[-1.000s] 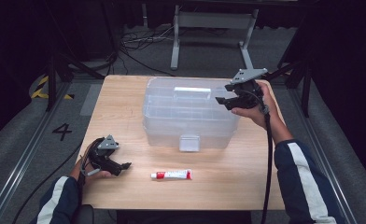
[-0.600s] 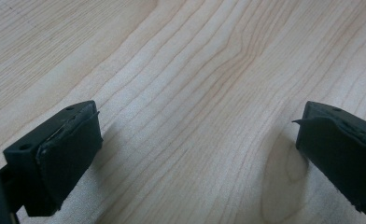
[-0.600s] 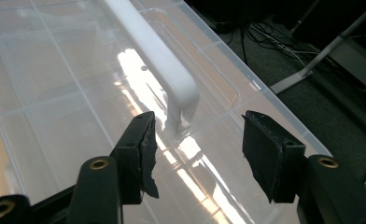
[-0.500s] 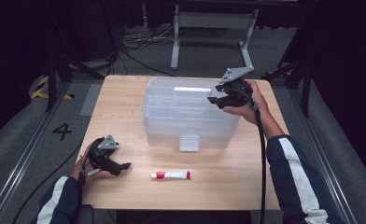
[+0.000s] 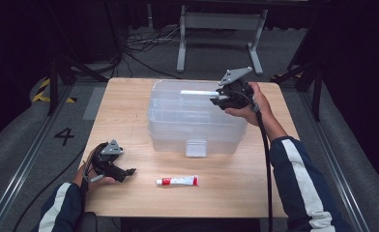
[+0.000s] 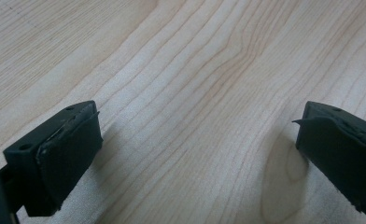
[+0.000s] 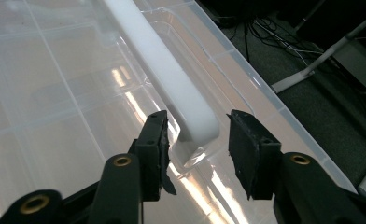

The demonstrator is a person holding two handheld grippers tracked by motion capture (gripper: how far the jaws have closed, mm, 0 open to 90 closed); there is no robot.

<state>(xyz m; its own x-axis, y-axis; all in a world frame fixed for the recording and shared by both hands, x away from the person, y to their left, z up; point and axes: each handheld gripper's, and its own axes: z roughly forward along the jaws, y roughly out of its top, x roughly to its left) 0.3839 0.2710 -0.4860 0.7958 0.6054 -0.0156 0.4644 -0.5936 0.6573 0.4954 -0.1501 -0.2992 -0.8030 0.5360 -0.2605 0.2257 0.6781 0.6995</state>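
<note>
high view: all places below are given relative to the clear lidded box at the middle of the bench. nearest the person, just in front of the box, lies a white tube with a red cap, untouched. to the front left of the box, well apart from it, the left tongs rest low on the bench; in the left gripper view the jaws stand spread with bare wood between them.

at the far right part of the lid, the right tongs reach over the white handle bar set into the lid top. in the right gripper view the right tongs straddle the near end of the white handle bar; the jaws have just been closing, the bar end is between them, and a gap remains on each side, so no pinch is made.

step in hand, as judged: taking hold of the lid handle. the next move calls for closing the jaws squarely on the bar, then checking the front latch before any lift.
</note>
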